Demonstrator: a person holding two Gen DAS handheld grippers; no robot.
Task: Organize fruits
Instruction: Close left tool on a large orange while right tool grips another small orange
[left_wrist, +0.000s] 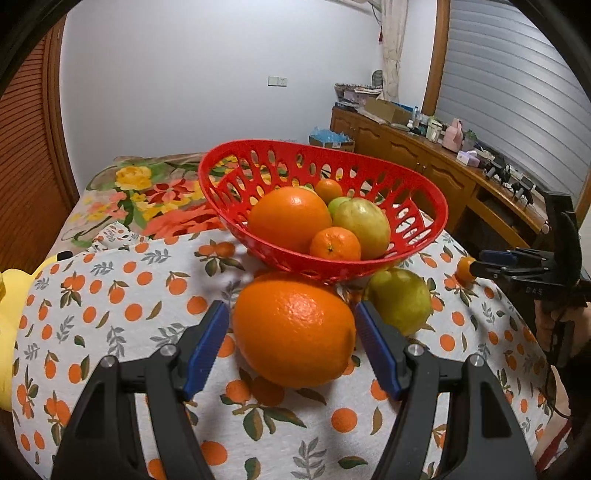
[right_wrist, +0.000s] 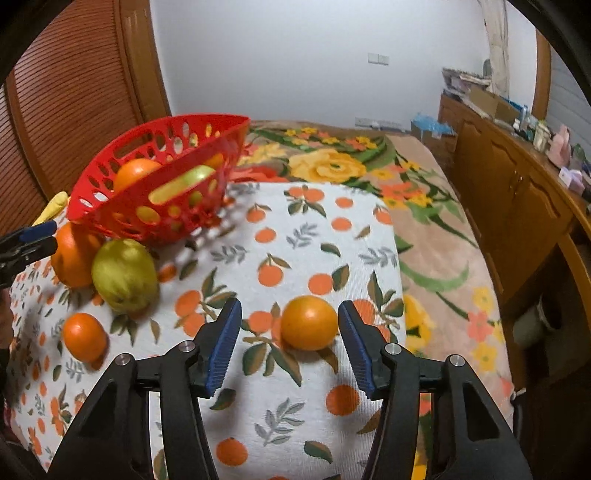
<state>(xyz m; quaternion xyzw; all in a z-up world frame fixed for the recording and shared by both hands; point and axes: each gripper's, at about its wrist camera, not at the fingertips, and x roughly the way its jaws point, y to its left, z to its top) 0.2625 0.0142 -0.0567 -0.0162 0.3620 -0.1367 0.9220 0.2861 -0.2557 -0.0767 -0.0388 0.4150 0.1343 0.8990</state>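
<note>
A small mandarin (right_wrist: 309, 322) sits between the open blue pads of the right gripper (right_wrist: 290, 325), untouched, near the right edge of an orange-print cloth (right_wrist: 295, 236). At the cloth's left edge, a tilted red basket (right_wrist: 155, 218) holds fruit above an orange (right_wrist: 72, 258), a green pear (right_wrist: 123, 275) and another mandarin (right_wrist: 84, 336).

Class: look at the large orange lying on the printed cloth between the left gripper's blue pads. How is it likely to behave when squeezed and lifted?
The large round orange looks firm, so it should probably hold shape between the left gripper. Its pebbled skin likely gives the ribbed blue pads grip. Being round, it may roll on the fruit-printed cloth if nudged off-centre.
</note>
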